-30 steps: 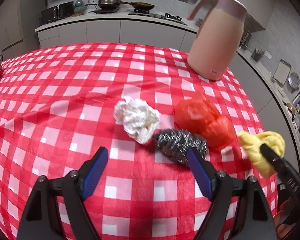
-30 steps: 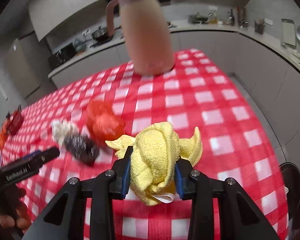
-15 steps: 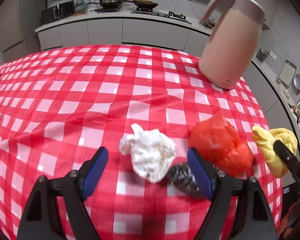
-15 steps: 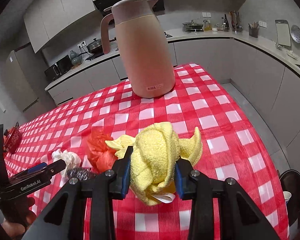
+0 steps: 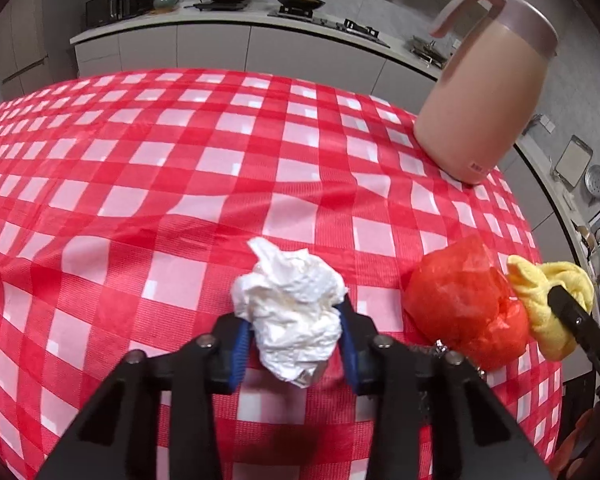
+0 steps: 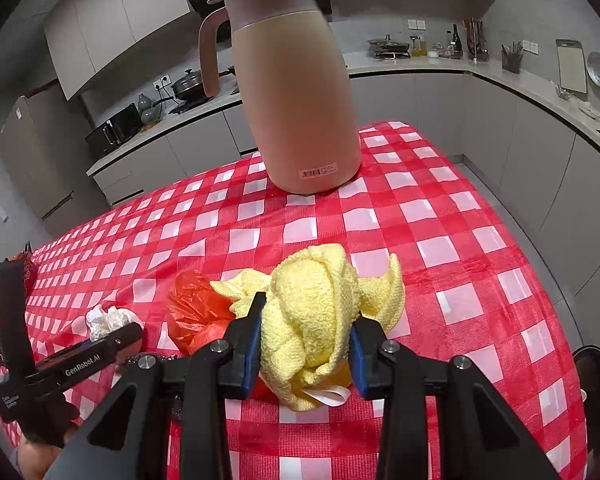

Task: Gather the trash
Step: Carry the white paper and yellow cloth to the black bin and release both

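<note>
My left gripper (image 5: 294, 340) is shut on a crumpled white tissue (image 5: 292, 308), its blue pads pressing both sides. A crumpled red plastic bag (image 5: 464, 312) lies on the cloth to its right. A bit of steel scourer (image 5: 440, 348) shows beside the bag, mostly hidden by my left gripper. My right gripper (image 6: 304, 352) is shut on a yellow cloth (image 6: 312, 308) and holds it just above the table. The tissue (image 6: 106, 320) and red bag (image 6: 196, 312) also show in the right wrist view, at left.
A tall pink thermos jug (image 5: 484, 100) stands at the table's far right corner, also seen in the right wrist view (image 6: 296, 100). The red-and-white checked tablecloth (image 5: 180, 200) covers the table. Kitchen counters with a stove lie behind. The right table edge drops to the floor.
My left gripper moved forward over the tissue and closed on it; it was open before. The scourer slipped under the gripper. My right gripper still holds the yellow cloth and moved nearer the jug.
</note>
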`<action>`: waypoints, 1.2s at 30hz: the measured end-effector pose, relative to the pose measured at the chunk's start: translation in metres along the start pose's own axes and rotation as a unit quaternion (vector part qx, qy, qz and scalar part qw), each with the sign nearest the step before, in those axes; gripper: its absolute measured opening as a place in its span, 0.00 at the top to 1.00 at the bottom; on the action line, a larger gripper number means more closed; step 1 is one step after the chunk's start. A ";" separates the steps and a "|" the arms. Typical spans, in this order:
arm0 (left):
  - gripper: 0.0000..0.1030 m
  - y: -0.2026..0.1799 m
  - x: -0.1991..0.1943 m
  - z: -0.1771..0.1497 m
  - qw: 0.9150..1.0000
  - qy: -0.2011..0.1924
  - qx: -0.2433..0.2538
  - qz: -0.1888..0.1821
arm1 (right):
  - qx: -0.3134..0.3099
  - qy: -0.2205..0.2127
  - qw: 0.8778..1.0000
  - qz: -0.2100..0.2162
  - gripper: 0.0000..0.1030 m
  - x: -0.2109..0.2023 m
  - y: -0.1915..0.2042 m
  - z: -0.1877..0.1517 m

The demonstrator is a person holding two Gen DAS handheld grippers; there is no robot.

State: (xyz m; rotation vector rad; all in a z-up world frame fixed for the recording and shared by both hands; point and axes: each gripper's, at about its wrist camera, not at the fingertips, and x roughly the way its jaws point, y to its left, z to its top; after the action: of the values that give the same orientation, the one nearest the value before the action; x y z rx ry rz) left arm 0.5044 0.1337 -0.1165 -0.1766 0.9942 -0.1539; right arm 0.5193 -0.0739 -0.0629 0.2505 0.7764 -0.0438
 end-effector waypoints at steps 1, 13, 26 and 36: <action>0.63 0.001 -0.003 0.000 1.000 -0.002 0.000 -0.001 | 0.000 0.000 1.000 0.001 0.63 -0.001 0.000 -0.001; 0.64 -0.013 -0.066 -0.022 0.999 -0.046 0.016 -0.003 | 0.001 -0.023 1.000 0.021 0.63 -0.038 -0.006 -0.010; 0.64 -0.075 -0.115 -0.092 0.998 -0.058 0.032 -0.003 | -0.022 -0.021 0.999 0.042 0.63 -0.108 -0.047 -0.058; 0.64 -0.128 -0.125 -0.131 0.996 -0.043 0.075 -0.033 | -0.004 -0.016 0.999 0.030 0.63 -0.151 -0.095 -0.095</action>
State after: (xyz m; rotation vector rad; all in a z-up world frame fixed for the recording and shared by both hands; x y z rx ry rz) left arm 0.3210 0.0246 -0.0563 -0.0785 0.8880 -0.2786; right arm 0.3337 -0.1509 -0.0427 0.2644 0.7359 0.0123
